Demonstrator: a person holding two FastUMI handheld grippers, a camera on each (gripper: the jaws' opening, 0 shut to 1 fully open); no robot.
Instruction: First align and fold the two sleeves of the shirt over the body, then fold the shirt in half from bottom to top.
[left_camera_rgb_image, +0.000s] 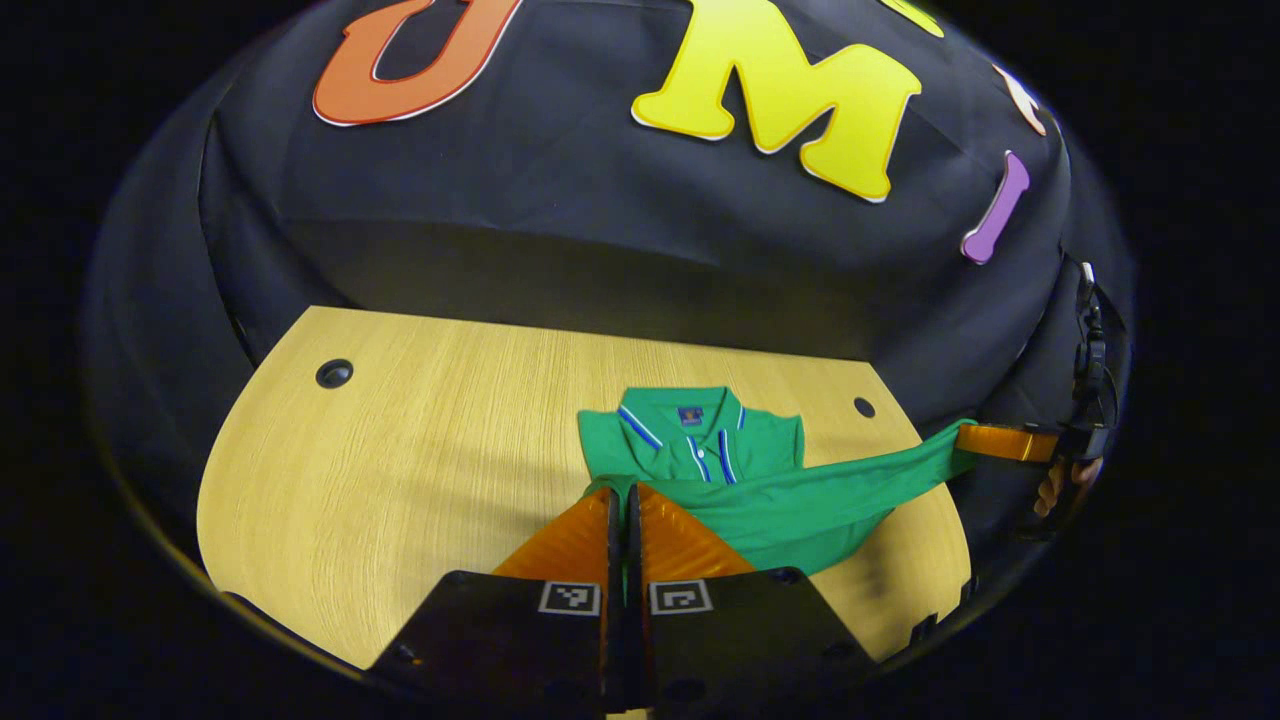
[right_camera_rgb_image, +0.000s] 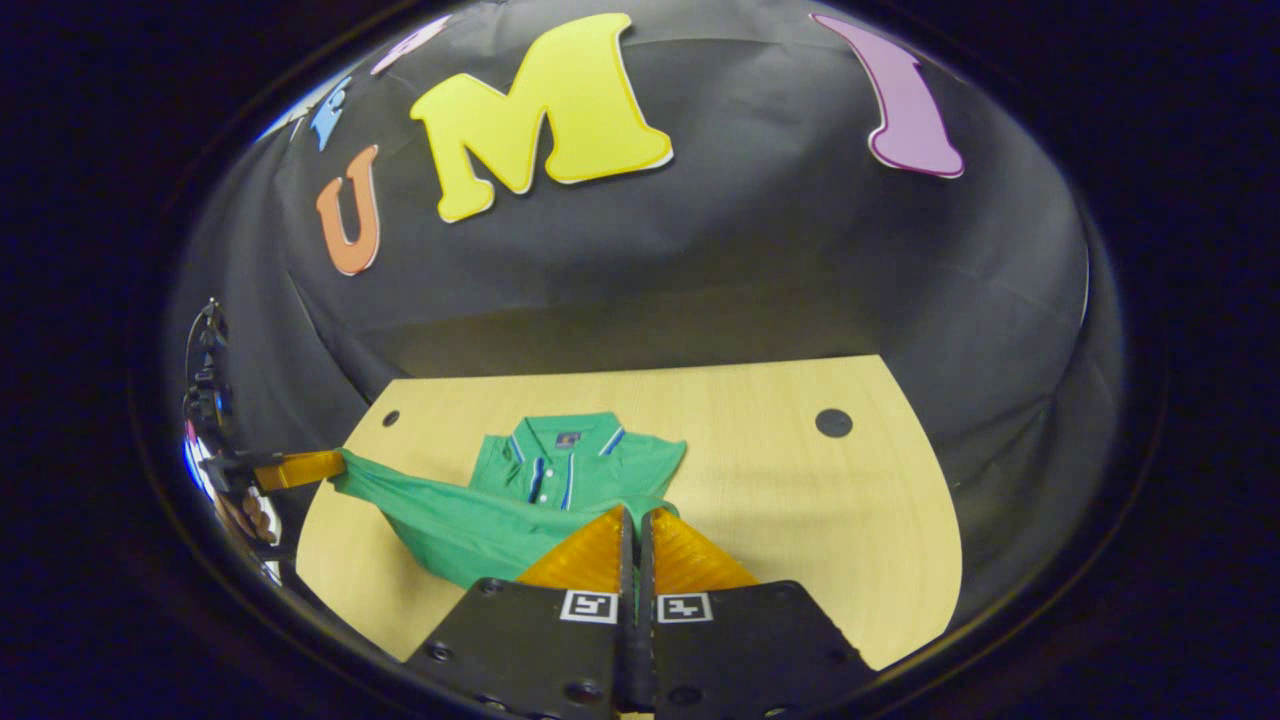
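Observation:
A green polo shirt (left_camera_rgb_image: 700, 440) with blue and white stripes at the collar lies collar-end away from me on the wooden table (left_camera_rgb_image: 400, 450). Its lower edge (left_camera_rgb_image: 830, 490) is raised off the table and stretched taut between both grippers. In the left gripper view, my left gripper (left_camera_rgb_image: 622, 490) is shut on one corner of that edge. My right gripper (left_camera_rgb_image: 960, 438) pinches the other corner far to the right. In the right gripper view, my right gripper (right_camera_rgb_image: 635, 512) is shut on the shirt (right_camera_rgb_image: 570, 465), with the left gripper (right_camera_rgb_image: 338, 462) at the far left holding the fabric.
The table (right_camera_rgb_image: 800, 500) has a round cable hole near each back corner (left_camera_rgb_image: 334, 373) (right_camera_rgb_image: 833, 422). A hand (left_camera_rgb_image: 1060, 485) holds the far gripper beyond the table's edge. Black cloth walls stand close behind and beside the table.

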